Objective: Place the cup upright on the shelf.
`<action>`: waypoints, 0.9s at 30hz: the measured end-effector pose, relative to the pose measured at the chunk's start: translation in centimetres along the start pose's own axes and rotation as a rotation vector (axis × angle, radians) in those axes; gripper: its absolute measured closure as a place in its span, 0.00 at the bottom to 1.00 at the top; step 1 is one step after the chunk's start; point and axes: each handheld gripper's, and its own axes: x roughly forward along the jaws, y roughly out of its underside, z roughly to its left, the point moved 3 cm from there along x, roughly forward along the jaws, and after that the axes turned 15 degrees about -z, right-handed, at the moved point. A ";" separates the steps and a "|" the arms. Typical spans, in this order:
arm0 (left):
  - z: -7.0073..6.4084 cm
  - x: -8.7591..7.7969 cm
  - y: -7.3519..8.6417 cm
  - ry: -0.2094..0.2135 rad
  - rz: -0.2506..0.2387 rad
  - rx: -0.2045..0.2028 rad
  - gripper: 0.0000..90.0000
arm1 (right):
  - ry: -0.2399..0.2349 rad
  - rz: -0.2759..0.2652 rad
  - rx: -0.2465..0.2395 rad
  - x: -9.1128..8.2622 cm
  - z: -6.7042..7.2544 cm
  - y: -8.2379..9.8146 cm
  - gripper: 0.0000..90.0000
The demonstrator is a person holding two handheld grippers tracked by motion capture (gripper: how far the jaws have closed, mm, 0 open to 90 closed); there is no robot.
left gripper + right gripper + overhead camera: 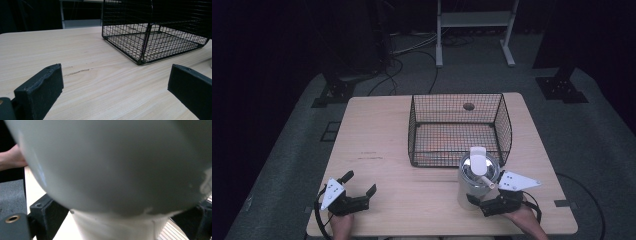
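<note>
At the lower right, my right claw (484, 197) clamps the white container (476, 182); my left claw (359, 184), lower left, rests low with jaws apart.

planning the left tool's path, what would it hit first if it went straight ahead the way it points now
Probably the wire basket: the open left tool has bare table ahead, then the basket's near corner, though depth is hard to judge.

Your white cylindrical canister (472, 186) stands upright on the wooden table (377, 150), shiny metal top with a white lever-like piece across it, touching the near right corner of your empty black wire basket (457, 127).
</note>
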 end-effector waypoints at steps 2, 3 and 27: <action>0.0 0.0 0.0 0.000 0.000 0.000 0.00 | 0.002 -0.007 0.004 0.2 0.0 0.0 0.08; 0.0 0.0 0.0 0.000 0.000 0.001 0.00 | 0.002 -0.009 0.008 0.2 0.1 0.1 0.08; 0.1 0.0 0.0 0.003 -0.006 -0.005 0.00 | 0.022 -0.077 0.010 1.0 0.3 0.3 0.10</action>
